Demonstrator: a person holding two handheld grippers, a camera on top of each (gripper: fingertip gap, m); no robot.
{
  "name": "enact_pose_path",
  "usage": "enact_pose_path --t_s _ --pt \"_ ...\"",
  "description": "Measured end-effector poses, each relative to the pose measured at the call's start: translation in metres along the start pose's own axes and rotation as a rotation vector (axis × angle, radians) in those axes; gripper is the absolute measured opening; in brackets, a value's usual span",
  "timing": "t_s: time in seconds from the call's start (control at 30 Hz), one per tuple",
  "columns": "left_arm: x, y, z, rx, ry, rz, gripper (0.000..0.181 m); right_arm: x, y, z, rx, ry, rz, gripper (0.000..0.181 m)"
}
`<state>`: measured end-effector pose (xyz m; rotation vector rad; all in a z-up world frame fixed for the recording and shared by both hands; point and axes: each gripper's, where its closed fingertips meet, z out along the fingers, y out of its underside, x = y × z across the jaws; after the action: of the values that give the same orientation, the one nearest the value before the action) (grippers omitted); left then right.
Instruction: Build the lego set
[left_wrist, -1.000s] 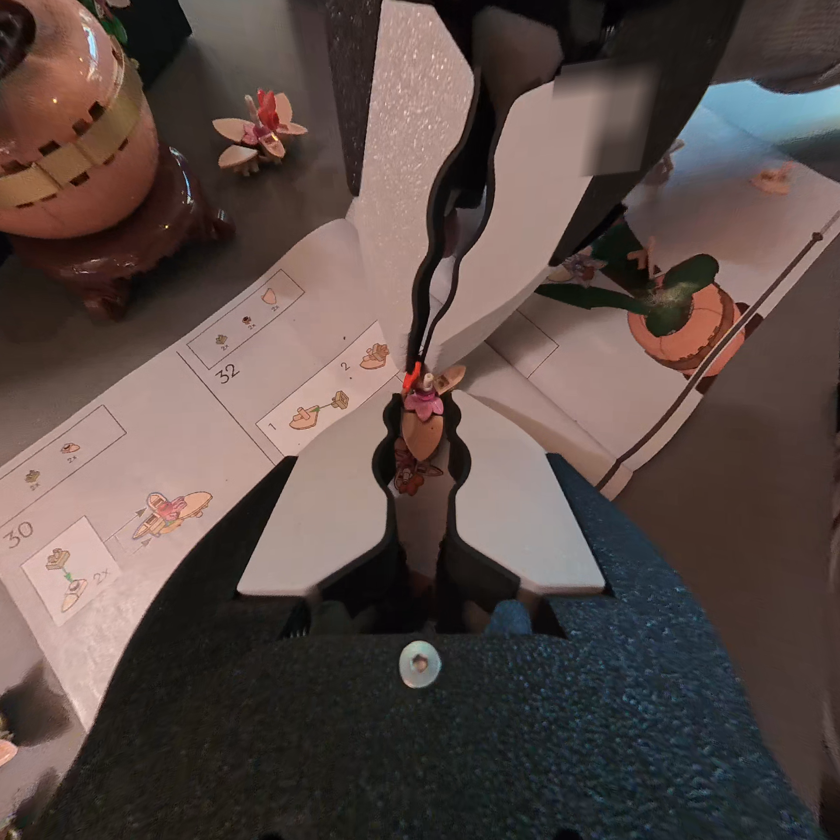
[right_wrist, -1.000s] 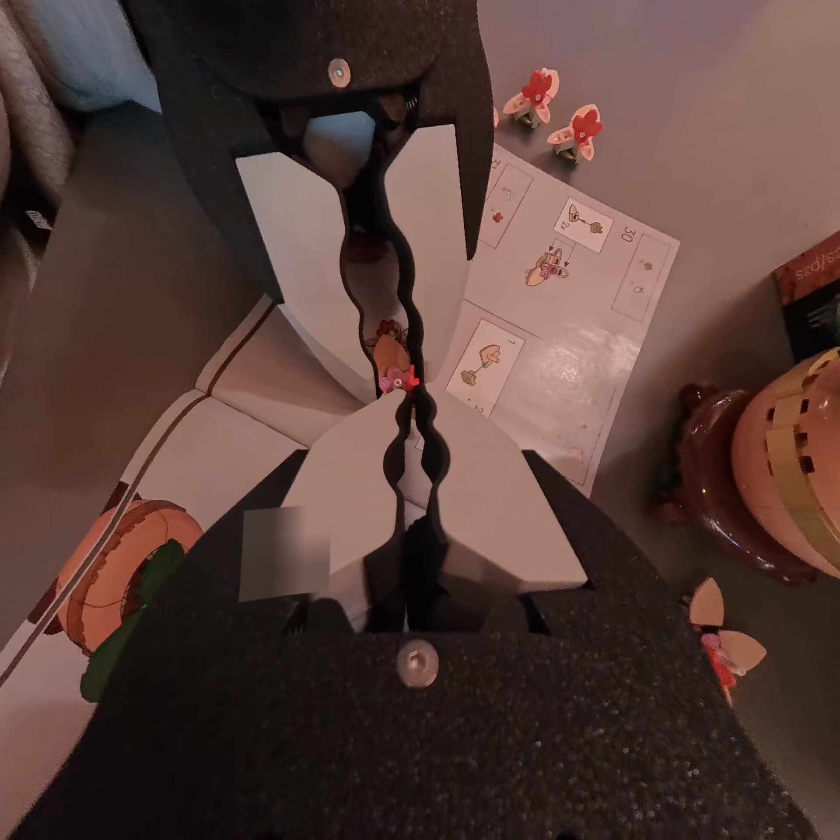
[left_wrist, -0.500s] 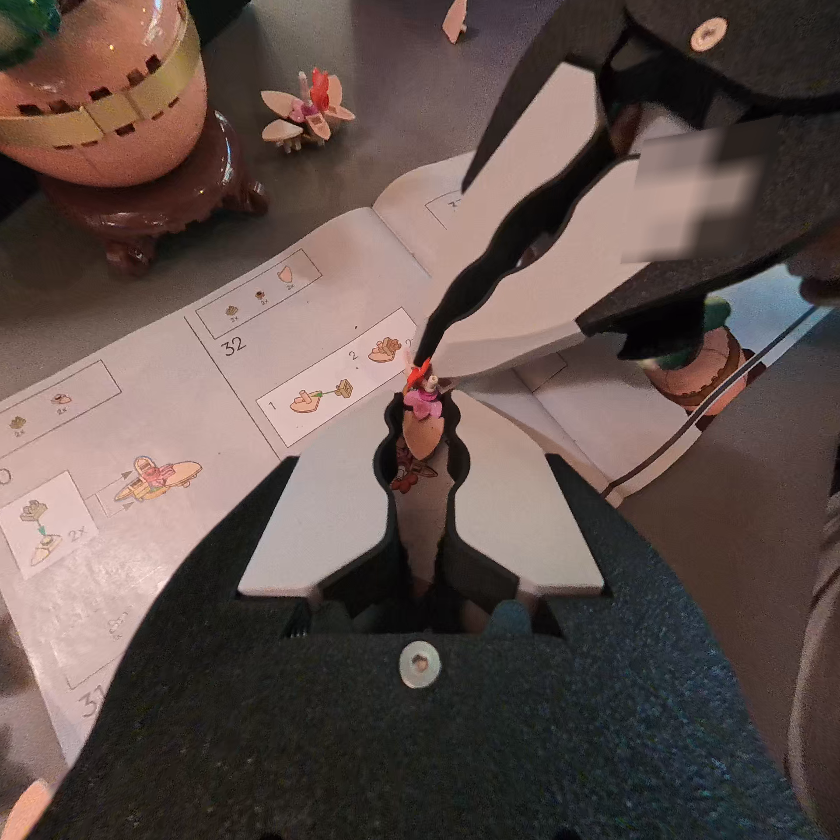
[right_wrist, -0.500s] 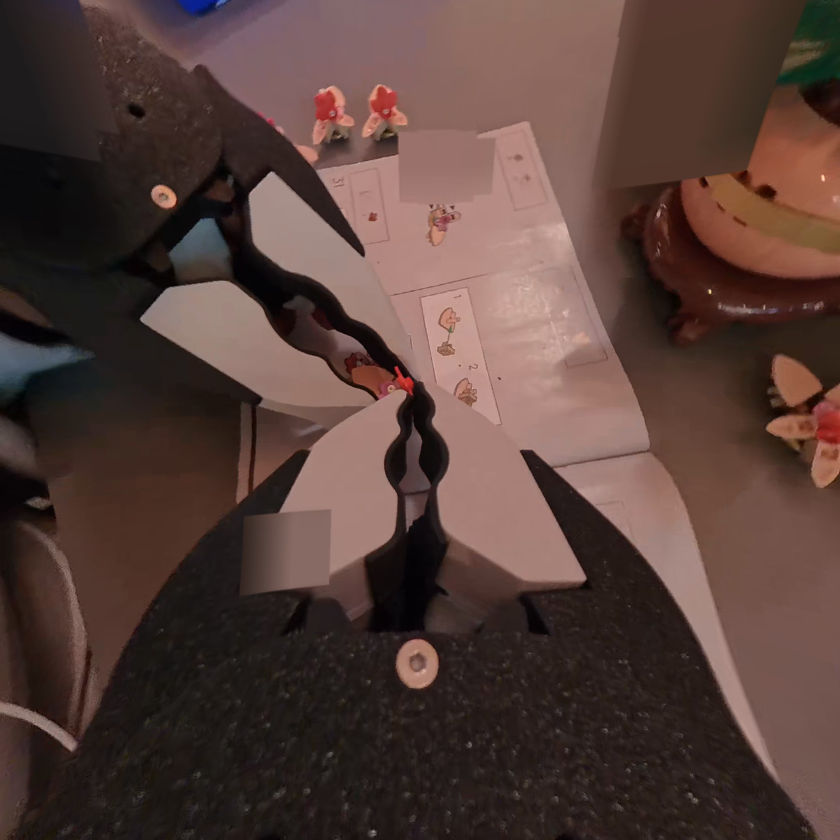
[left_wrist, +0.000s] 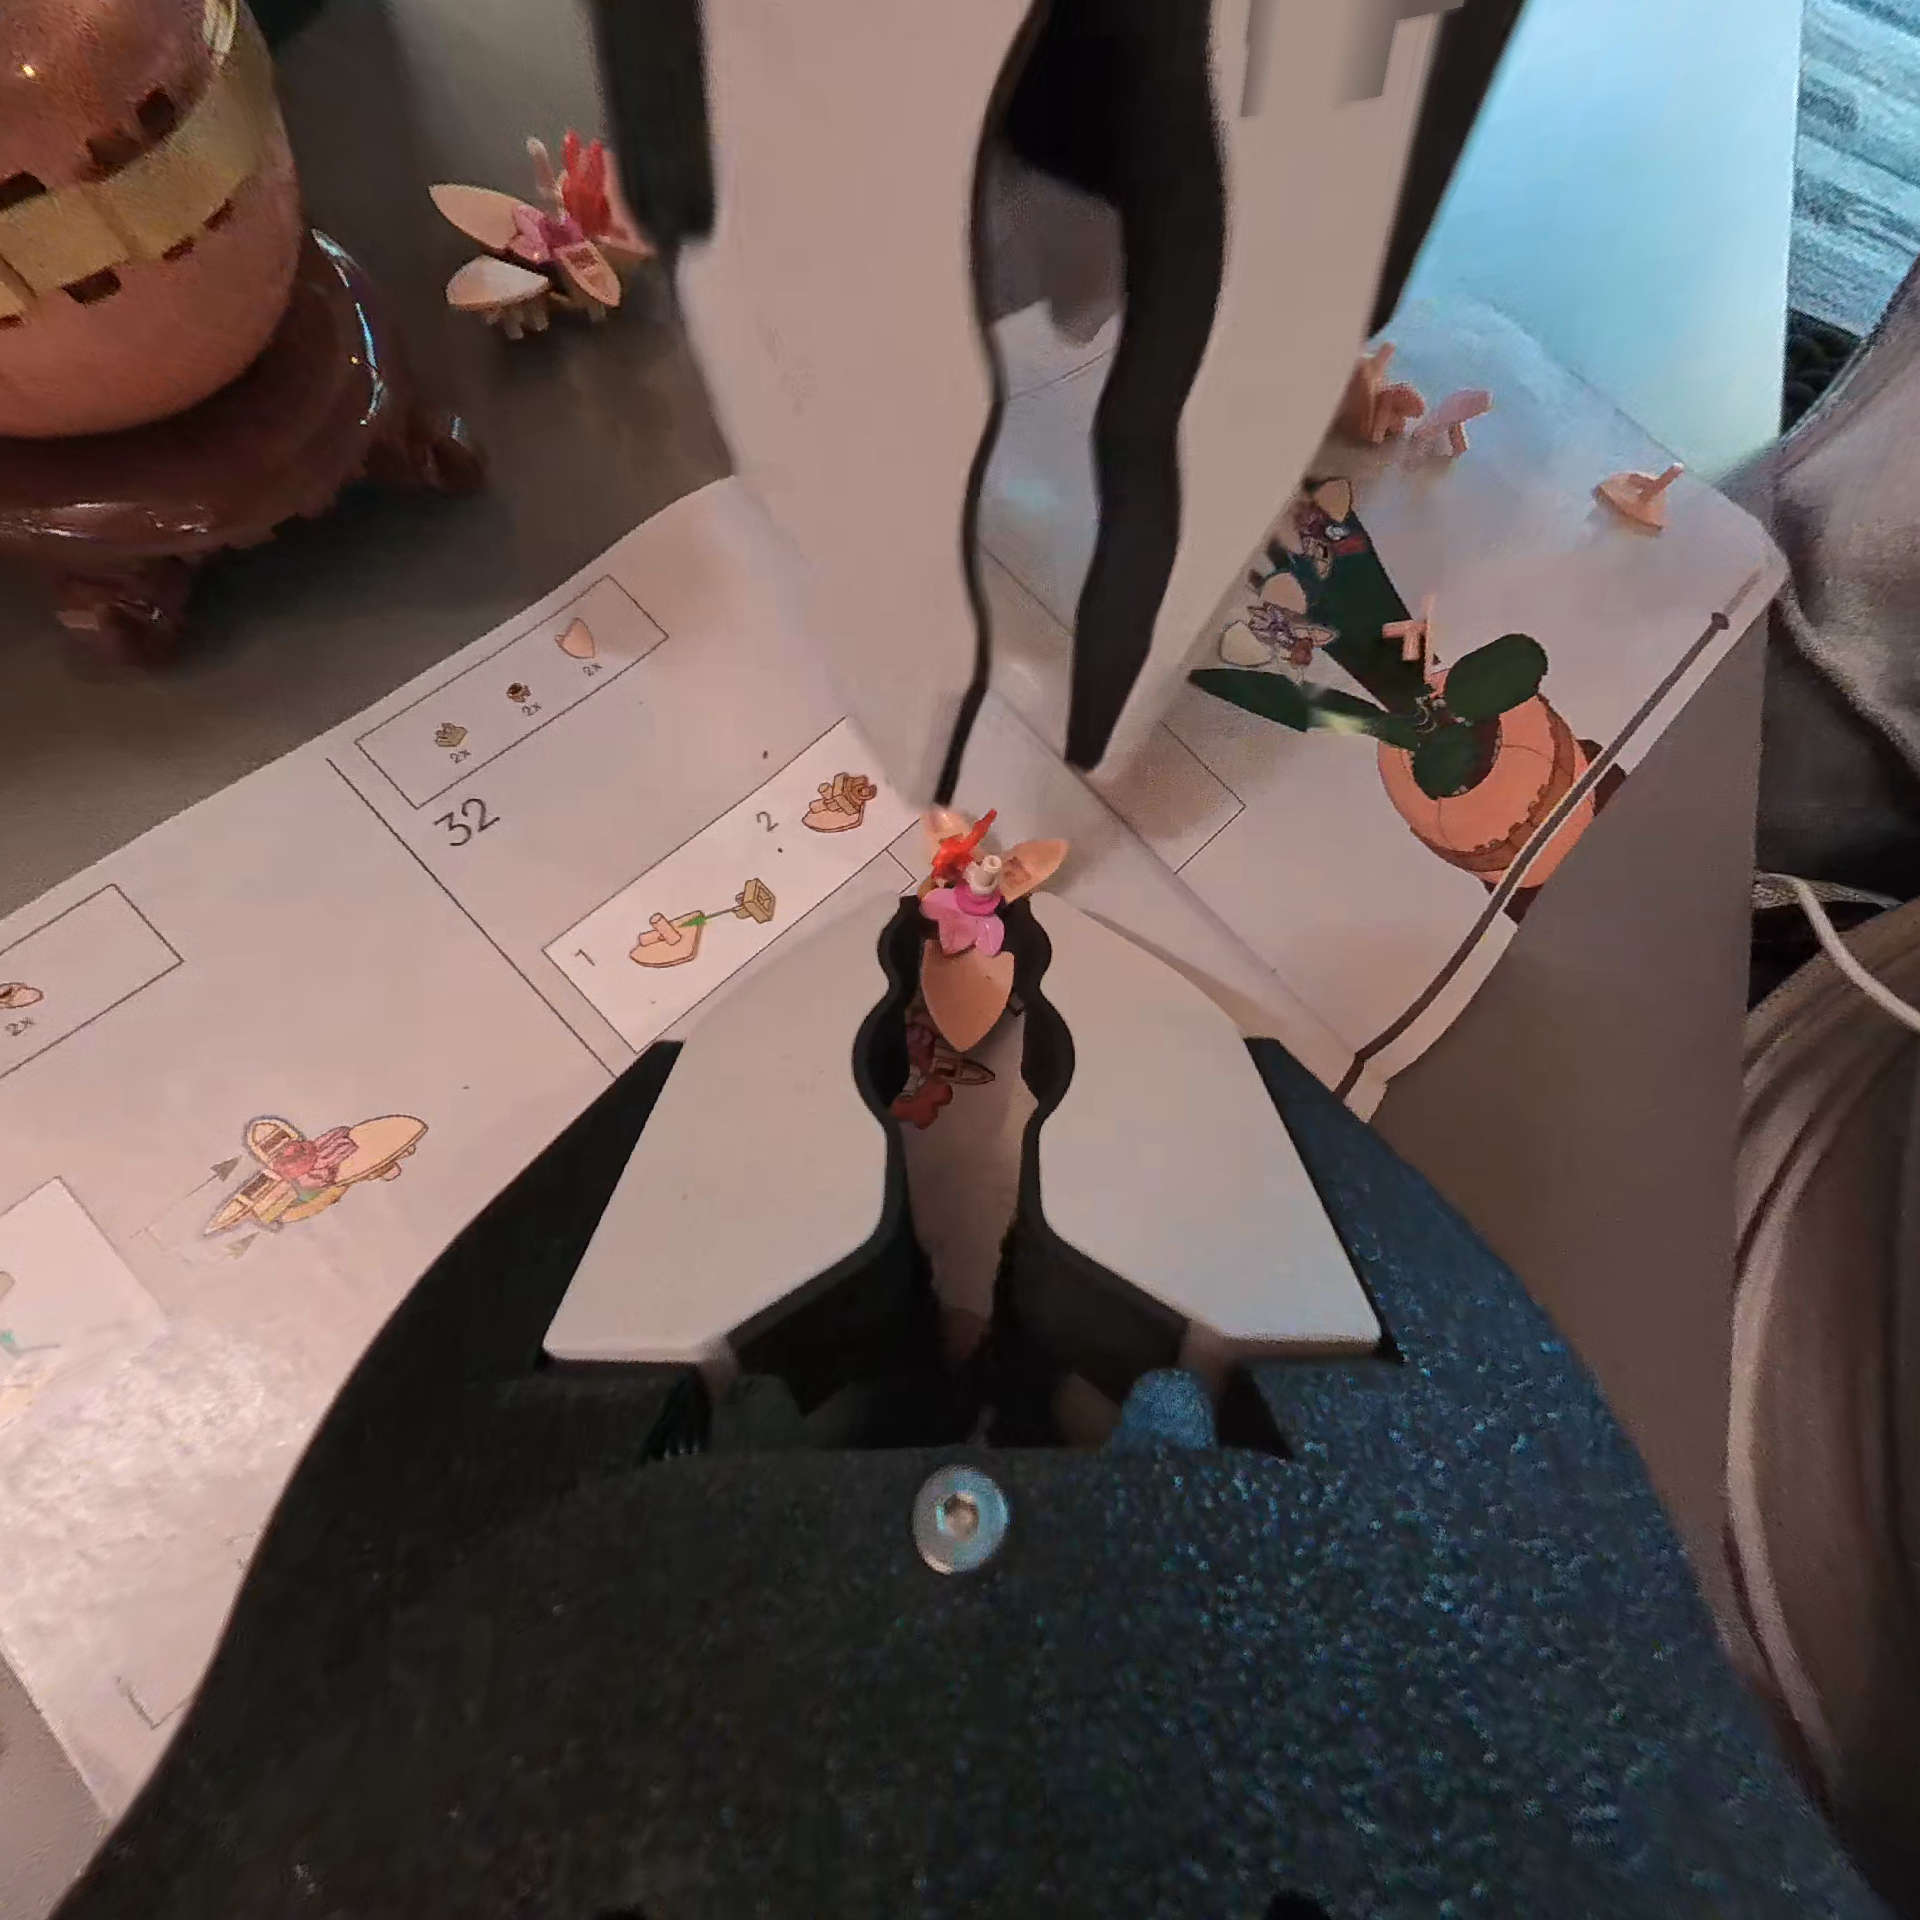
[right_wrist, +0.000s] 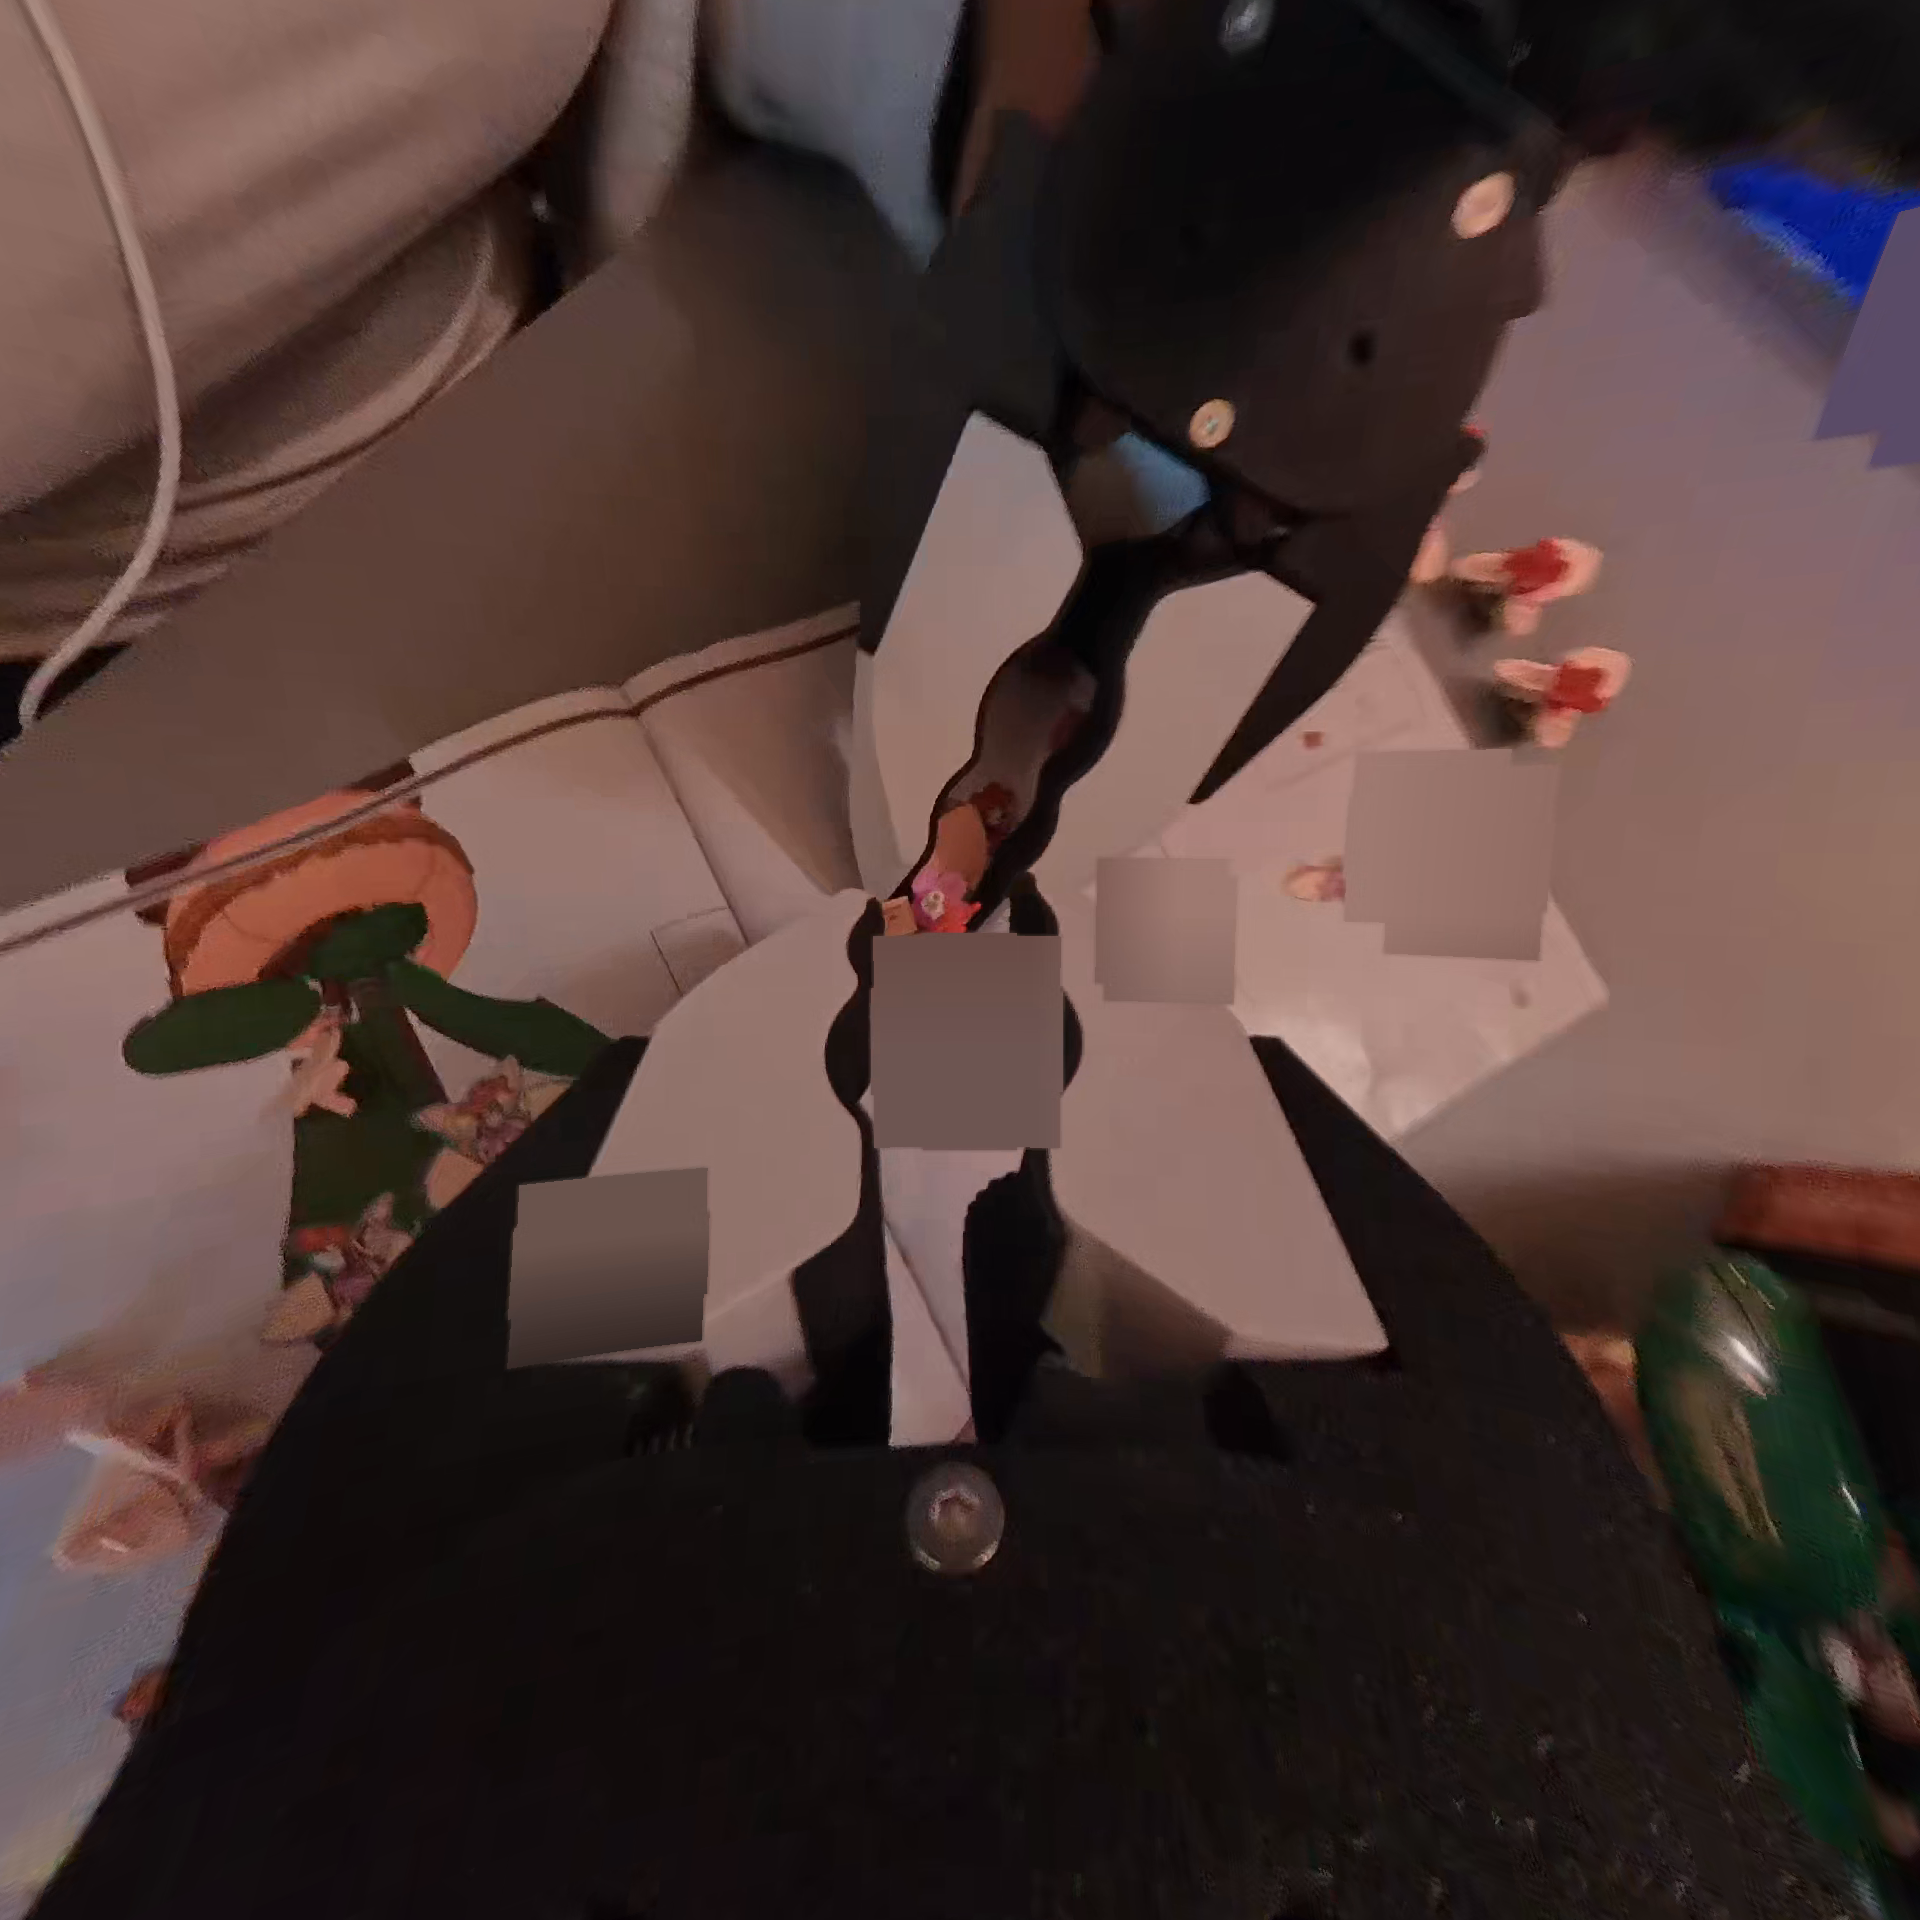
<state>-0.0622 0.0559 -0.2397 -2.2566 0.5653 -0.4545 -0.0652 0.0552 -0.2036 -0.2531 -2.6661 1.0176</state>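
In our left gripper (left_wrist: 961, 971) we grip a small flower (left_wrist: 964, 966), its tan petal pinched between the closed tips, the pink blossom and a red piece (left_wrist: 963, 831) sticking out just past them, above the open instruction booklet (left_wrist: 312, 935). What has just changed is the right gripper (left_wrist: 1013, 774): half a second ago its tips were pressed together on the red piece at the flower's top, and now they stand clearly apart, just above the flower, holding nothing. In the right wrist view the same gap shows between our own tips (right_wrist: 951, 914), with the flower (right_wrist: 940, 899) right in front of them. We take this to mean the red piece is seated and released, so this flower looks finished. A built flower (left_wrist: 540, 249) lies on the table (left_wrist: 623, 416) beside the pink pot (left_wrist: 135, 260); two more (right_wrist: 1538, 623) sit beyond the booklet. Likely next: set this one with them.
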Motion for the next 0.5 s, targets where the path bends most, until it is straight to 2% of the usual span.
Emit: enact_pose_path --t_s 0.07,0.17,0.37,0.5 --pt "0.0 0.0 0.0 0.0 0.008 -0.004 0.017 0.001 0.012 0.011 -0.043 -0.085 -0.025 0.025" --pt "0.001 0.0 0.0 -0.001 0.019 0.0 0.016 -0.004 0.017 0.02 -0.024 -0.164 -0.04 0.015" --pt "0.001 0.0 0.0 0.0 0.027 -0.011 0.016 -0.004 0.017 0.021 0.045 -0.16 0.061 0.012" --pt "0.0 0.0 0.0 0.006 0.03 -0.037 0.016 -0.002 0.017 0.02 0.058 -0.076 0.279 0.009"
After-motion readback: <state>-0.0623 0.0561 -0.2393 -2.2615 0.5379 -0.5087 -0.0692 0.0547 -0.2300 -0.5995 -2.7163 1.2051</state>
